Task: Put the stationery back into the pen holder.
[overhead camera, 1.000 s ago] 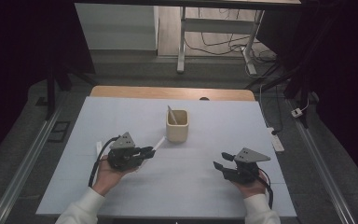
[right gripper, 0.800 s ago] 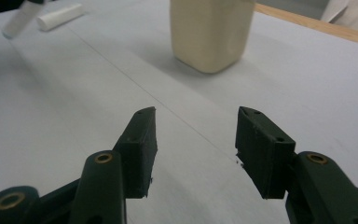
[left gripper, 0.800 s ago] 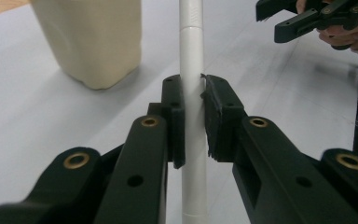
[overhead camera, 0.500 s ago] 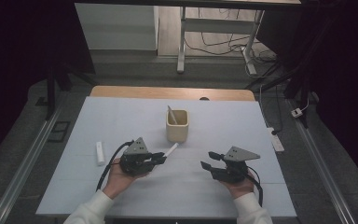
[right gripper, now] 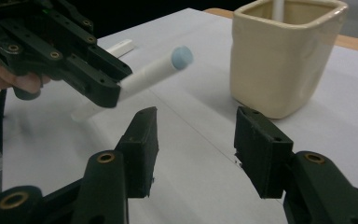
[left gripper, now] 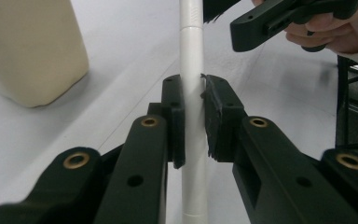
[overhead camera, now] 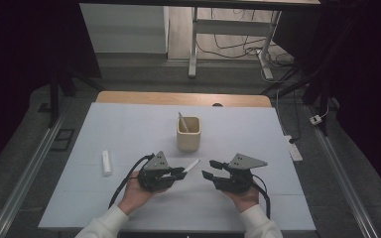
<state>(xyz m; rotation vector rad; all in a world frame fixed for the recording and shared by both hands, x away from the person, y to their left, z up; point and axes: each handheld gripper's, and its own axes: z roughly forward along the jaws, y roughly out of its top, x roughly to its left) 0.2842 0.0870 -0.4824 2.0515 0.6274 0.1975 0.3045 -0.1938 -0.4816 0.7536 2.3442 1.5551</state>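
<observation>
Cup (overhead camera: 189,133) is your landmark in the high view: it stands upright on the white sheet (overhead camera: 129,129) with one thin white stick leaning inside it, and your left gripper (overhead camera: 178,173) sits just in front of it, a little to its left, clamped on a white marker (overhead camera: 192,165) whose free end angles up toward the cup, which suggests you hold it that way to drop it in beside the stick. Your right gripper (overhead camera: 210,168) lies in front of the cup and to its right, jaws spread and empty, facing the marker tip as if ready to help. A second white marker (overhead camera: 106,162) lies flat well to the cup's left, untouched. In the left gripper view, the pads (left gripper: 177,121) press the marker (left gripper: 192,70) from both sides around its middle, so the barrel runs straight out ahead with the cup (left gripper: 30,46) off to one side. In the right gripper view, your right gripper (right gripper: 196,144) stands wide apart with nothing between the jaws; the left gripper (right gripper: 107,91) carries the marker (right gripper: 154,70), blue end cap leading, clear of the sheet and short of the cup (right gripper: 284,51).
</observation>
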